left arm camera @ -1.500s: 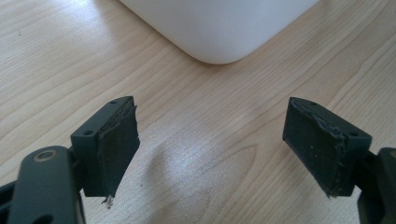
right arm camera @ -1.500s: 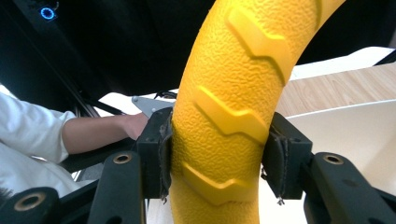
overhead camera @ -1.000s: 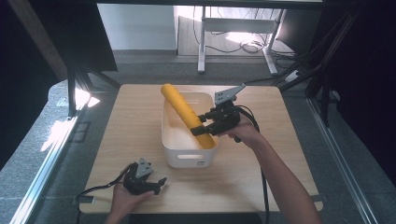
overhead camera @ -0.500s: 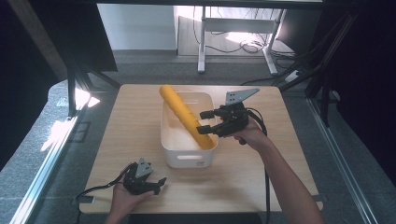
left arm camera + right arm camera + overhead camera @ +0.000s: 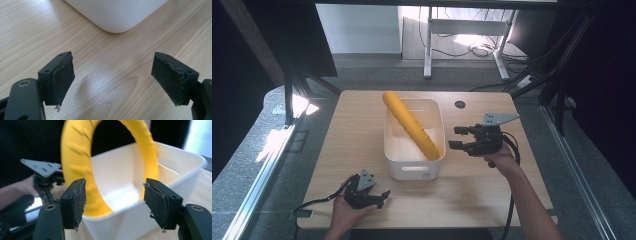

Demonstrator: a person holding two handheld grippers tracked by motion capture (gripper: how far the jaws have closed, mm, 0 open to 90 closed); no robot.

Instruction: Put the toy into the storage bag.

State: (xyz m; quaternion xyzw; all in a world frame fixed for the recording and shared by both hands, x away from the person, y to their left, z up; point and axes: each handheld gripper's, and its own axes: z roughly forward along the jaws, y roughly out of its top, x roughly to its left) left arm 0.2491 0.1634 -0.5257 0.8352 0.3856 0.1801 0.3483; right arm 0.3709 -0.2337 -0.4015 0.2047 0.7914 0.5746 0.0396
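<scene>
My right tongs hover just beside the right wall of the white bin, jaws spread wide with nothing between them. In the right gripper view the worn black pads frame the bin's near wall and the yellow ring beyond it, so I judge they are aimed at the ring, clear of it and not touching.

The yellow ring stands on edge inside the bin, lower part down in the near right corner, upper part leaning out over the far left rim. From above it reads as a ribbed diagonal bar. The right gripper view gives the true shape: a thick hoop, matte and ridged, possibly soft rubber or foam. The corner and the far rim appear to prop it.

The bin is smooth moulded plastic with rounded corners, thin walls and a slot handle on the near side. It sits mid table, on pale wood-grain laminate.

My left tongs rest low at the near left of the table, jaws also spread and empty, pointing at the bin's rounded corner. Idle there, I judge: out of the right hand's way, near enough to steady the bin.
</scene>
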